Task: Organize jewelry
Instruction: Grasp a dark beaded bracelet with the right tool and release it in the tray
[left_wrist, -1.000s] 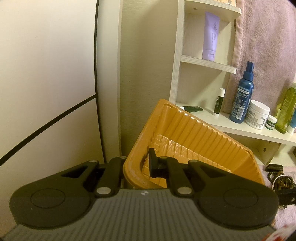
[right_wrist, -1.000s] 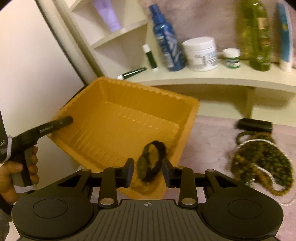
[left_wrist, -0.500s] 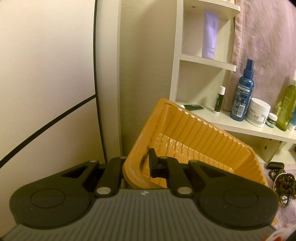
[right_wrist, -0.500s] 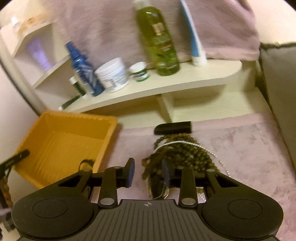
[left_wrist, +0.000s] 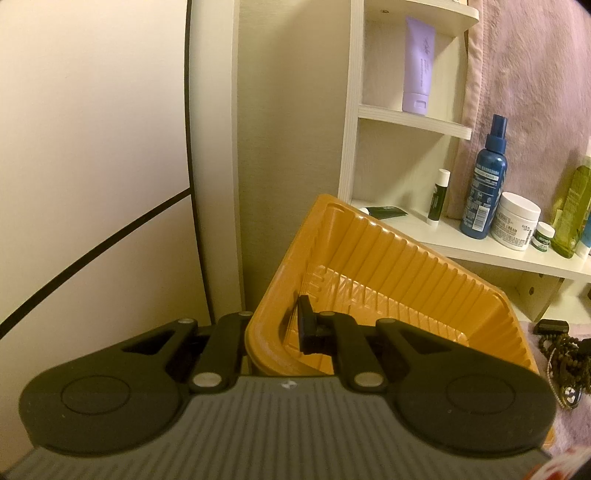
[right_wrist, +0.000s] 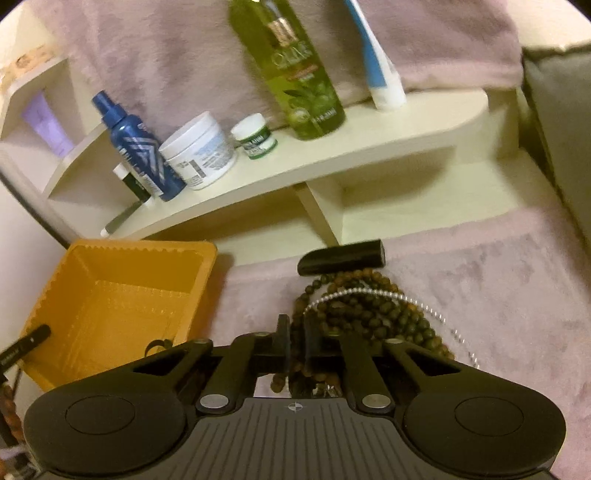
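An orange ribbed plastic tray (left_wrist: 399, 266) stands tilted at the left of a pink fluffy surface. My left gripper (left_wrist: 273, 328) is shut on the tray's near rim, one finger outside the wall and one inside. In the right wrist view the tray (right_wrist: 110, 295) holds a dark bracelet (right_wrist: 159, 345) at its near wall. A heap of brown bead necklaces with a silver chain (right_wrist: 369, 310) lies right of the tray. My right gripper (right_wrist: 295, 341) is low over the heap's near edge, its jaws closed on a strand of brown beads. The heap also shows in the left wrist view (left_wrist: 565, 354).
A black oblong case (right_wrist: 341, 256) lies behind the beads. A cream shelf unit (right_wrist: 332, 147) behind carries a blue spray bottle (right_wrist: 136, 147), a white jar (right_wrist: 199, 151), a small green-labelled jar (right_wrist: 256, 136), a green bottle (right_wrist: 295, 70) and a lilac tube (left_wrist: 419, 66). A grey cushion (right_wrist: 561, 147) is at right.
My right gripper left the dark bracelet in the tray, swung right to the bead heap, lowered and closed its jaws there. My left gripper kept its hold on the tray rim.
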